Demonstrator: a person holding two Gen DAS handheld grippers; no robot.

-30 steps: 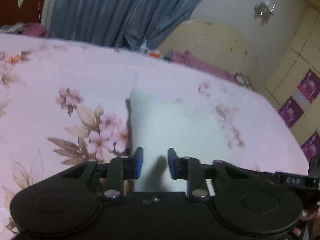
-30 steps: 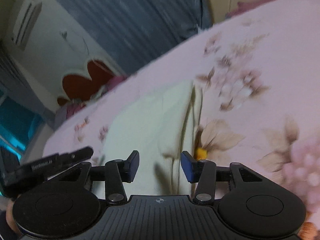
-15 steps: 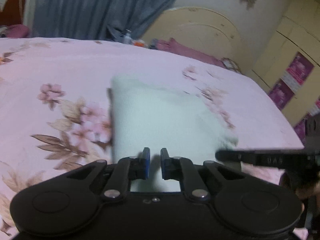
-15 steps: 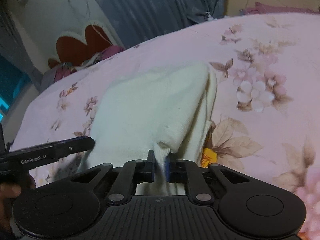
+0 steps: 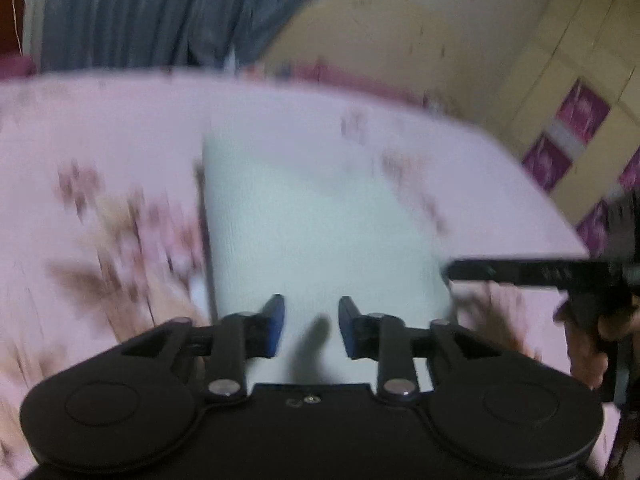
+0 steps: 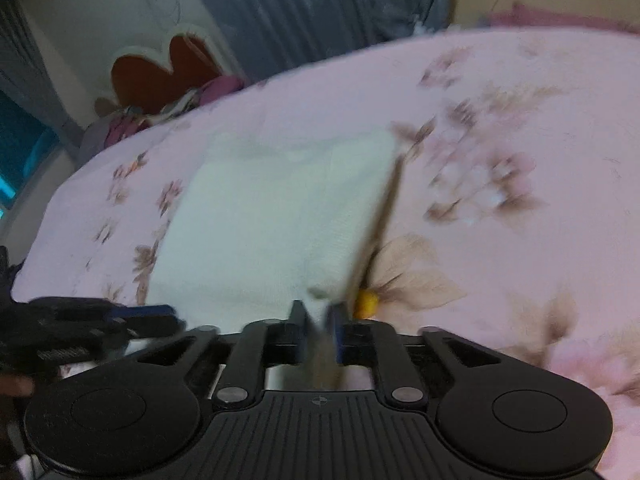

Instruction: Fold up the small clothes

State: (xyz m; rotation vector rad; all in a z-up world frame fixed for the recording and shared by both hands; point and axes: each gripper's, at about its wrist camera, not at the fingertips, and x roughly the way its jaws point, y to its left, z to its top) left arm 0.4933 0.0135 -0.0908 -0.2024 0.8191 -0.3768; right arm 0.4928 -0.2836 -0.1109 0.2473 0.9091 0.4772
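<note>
pink floral bedsheet beneath both downward-tilted, opening grippers

The left gripper points down and forward, its blue-padded jaws opening with a clear gap and nothing pinched between them. The right gripper tilts down likewise, its jaws opening but close together, blurred. In the left wrist view the right gripper's finger reaches in from the right, with the hand gripping its handle just behind it.
</note>
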